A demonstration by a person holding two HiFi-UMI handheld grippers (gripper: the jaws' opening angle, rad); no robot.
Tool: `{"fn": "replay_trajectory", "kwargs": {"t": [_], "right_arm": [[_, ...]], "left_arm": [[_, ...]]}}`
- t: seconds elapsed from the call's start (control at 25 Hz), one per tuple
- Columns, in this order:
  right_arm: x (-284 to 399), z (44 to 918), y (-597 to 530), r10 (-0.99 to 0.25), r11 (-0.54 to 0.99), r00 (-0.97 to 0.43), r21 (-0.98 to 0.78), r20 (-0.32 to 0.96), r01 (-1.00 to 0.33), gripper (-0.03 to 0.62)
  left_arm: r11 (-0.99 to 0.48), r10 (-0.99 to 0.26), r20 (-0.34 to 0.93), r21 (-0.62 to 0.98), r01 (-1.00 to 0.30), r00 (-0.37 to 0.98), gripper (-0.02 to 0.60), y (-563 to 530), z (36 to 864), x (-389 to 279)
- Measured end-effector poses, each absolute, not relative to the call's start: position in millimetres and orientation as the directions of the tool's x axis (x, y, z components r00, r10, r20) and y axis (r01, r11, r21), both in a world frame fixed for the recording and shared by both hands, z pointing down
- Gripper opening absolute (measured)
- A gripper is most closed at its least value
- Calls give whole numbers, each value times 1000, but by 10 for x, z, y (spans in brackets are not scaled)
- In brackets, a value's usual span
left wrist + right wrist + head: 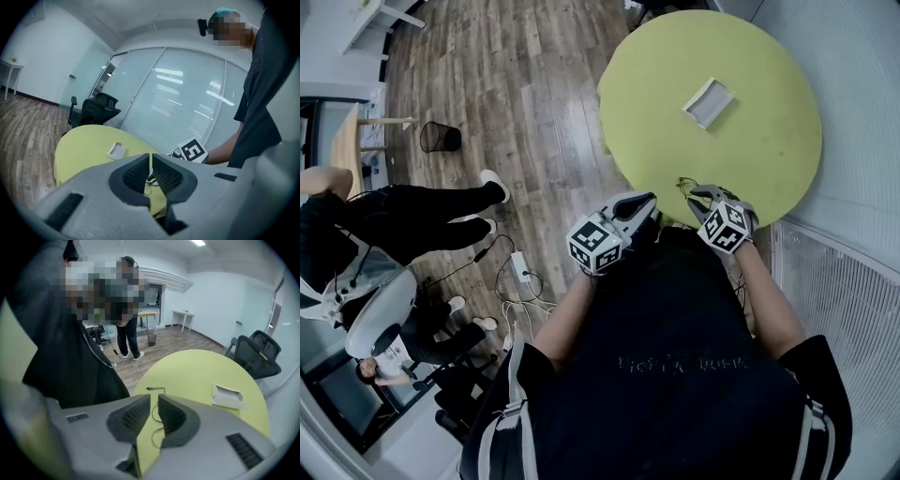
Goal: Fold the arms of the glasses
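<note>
Thin wire-framed glasses (683,187) lie at the near edge of the round yellow-green table (750,150). In the right gripper view their rims (154,414) show through the gap between the jaws, and one arm (156,389) sticks out past the tips. My right gripper (701,197) hovers just over them, its jaws a narrow gap apart and not gripping anything. My left gripper (647,204) sits to the left of the glasses, off the table's edge, jaws shut and empty. In its own view the glasses (149,180) appear just past its fingertips.
A white open case (709,101) lies on the table's far half. Another person (422,211) stands on the wood floor at left, near a black waste bin (440,137) and floor cables (520,272). A black office chair (258,355) stands behind the table.
</note>
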State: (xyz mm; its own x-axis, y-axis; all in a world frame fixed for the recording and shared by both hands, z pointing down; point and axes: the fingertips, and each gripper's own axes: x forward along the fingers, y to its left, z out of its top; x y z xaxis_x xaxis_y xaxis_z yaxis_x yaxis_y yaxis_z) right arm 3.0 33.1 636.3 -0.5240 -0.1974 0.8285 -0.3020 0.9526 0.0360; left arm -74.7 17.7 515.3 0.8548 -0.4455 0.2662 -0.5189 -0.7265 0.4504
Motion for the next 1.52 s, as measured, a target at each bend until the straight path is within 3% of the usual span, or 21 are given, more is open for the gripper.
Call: {"fn": "replay_trajectory", "kwargs": {"t": [0.96, 1.52], "right_arm": [[-108, 6275, 299, -249, 935, -533, 57, 808, -350, 35], [305, 6394, 370, -297, 896, -479, 67, 826, -440, 34]], "left_arm": [[-736, -418, 278, 455, -502, 865, 34, 144, 5229, -746], [-742, -390, 300, 457, -490, 871, 34, 190, 5248, -682]]}}
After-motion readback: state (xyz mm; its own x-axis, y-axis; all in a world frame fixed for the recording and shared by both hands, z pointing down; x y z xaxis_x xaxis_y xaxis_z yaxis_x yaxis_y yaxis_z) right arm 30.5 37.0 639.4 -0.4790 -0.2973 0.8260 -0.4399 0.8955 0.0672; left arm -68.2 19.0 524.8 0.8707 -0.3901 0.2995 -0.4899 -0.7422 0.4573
